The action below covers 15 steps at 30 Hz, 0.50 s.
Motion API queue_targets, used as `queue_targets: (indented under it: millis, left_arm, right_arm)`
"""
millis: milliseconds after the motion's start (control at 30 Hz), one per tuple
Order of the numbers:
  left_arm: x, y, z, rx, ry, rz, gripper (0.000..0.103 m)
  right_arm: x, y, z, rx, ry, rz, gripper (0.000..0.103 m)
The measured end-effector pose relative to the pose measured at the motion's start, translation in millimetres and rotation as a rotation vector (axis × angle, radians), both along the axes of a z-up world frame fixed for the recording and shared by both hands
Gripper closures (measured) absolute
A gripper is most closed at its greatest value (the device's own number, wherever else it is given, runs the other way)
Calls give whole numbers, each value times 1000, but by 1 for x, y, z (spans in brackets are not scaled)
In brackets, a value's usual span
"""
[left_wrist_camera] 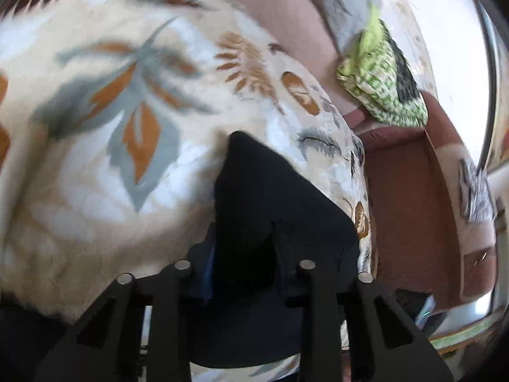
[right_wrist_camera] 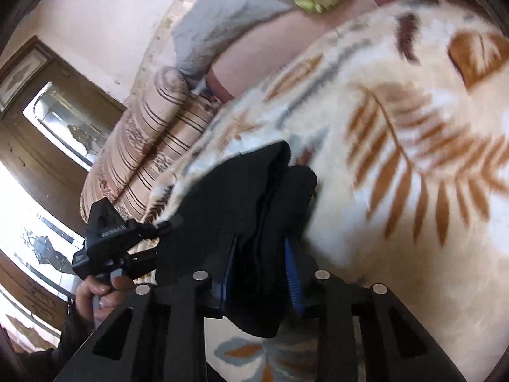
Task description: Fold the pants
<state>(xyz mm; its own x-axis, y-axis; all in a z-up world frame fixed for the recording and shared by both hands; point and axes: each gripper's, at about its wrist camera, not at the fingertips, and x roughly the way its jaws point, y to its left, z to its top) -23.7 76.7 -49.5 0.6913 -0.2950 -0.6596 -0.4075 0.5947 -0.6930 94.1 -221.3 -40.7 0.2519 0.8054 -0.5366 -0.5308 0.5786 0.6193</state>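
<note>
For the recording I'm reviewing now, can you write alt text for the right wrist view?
The right gripper is clamped on a bunch of black pants above a cream leaf-print blanket. At lower left a hand holds the left gripper, which also meets the black cloth. A striped sofa lies behind.

The pants lie on the blanket, bunched between the fingers of the left gripper in the left wrist view, with the blanket spreading to the left and ahead of them. Beyond the blanket's far edge sits a cushion, against the sofa back. To the right of the blanket the sofa seat lies lower. In the right wrist view the pants sit between the 2 fingers of the right gripper, the blanket to their right, the other gripper (held by a hand) just left of them, an armrest behind it.
</note>
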Motion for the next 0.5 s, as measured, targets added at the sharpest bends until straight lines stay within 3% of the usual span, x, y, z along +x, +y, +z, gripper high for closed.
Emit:
queue_targets:
  millis: [200, 333, 400, 467, 500]
  left_arm:
    - [58, 3, 37, 111, -96, -34, 79]
    - [100, 9, 31, 138, -87, -44, 79]
    - [116, 9, 11, 151, -52, -47, 79]
    - [120, 6, -11, 183, -18, -44, 77]
    - [118, 5, -15, 191, -30, -40, 75]
  right_arm:
    - [56, 17, 36, -22, -68, 0, 76]
    - [99, 25, 30, -57, -60, -7, 76]
    - [116, 30, 8, -101, -19, -29, 75]
    - [129, 29, -24, -144, 103, -51, 70]
    - [134, 24, -37, -84, 170, -72, 68]
